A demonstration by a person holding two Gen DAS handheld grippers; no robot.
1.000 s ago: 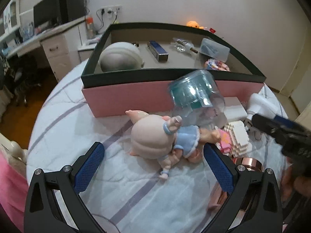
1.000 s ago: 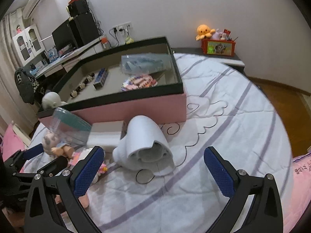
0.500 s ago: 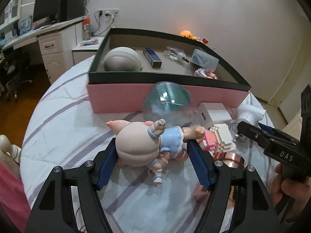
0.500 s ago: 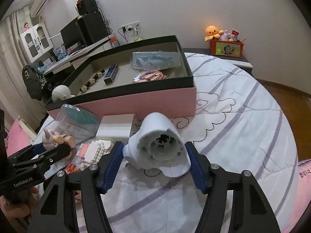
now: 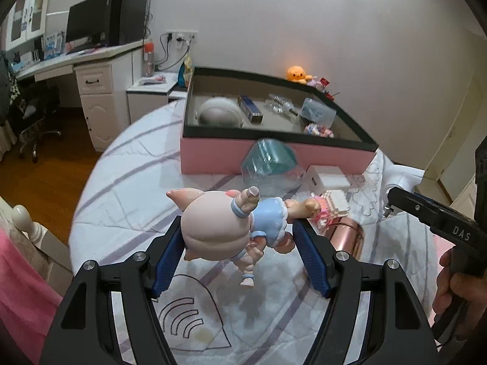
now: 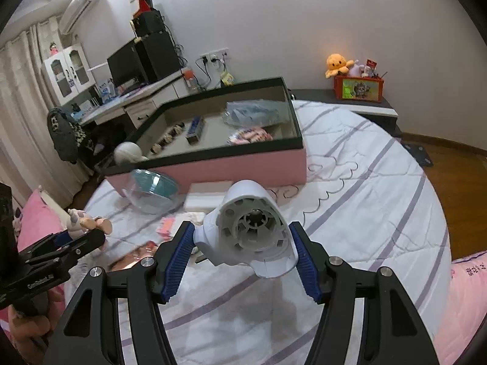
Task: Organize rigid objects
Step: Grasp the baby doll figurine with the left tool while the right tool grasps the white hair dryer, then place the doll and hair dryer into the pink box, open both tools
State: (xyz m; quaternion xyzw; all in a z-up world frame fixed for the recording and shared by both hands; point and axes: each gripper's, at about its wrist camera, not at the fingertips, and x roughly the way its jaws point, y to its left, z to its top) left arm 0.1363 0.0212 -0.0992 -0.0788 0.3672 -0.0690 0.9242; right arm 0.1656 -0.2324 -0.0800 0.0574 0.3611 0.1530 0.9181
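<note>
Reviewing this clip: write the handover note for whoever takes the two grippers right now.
Left gripper: shut on the doll, lifted off the bedspread.
Right gripper: shut on the white dryer head, also raised.
Pink box: already holds a grey ball, blue box and bags.
Left: drop both in the box, then the clear dome, white charger, block toy and rose-gold tube.

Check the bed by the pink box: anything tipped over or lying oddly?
Yes. A clear container with a teal lid lies tipped on its side against the pink box. Small pink and white pieces are scattered on the bedspread beside it.
</note>
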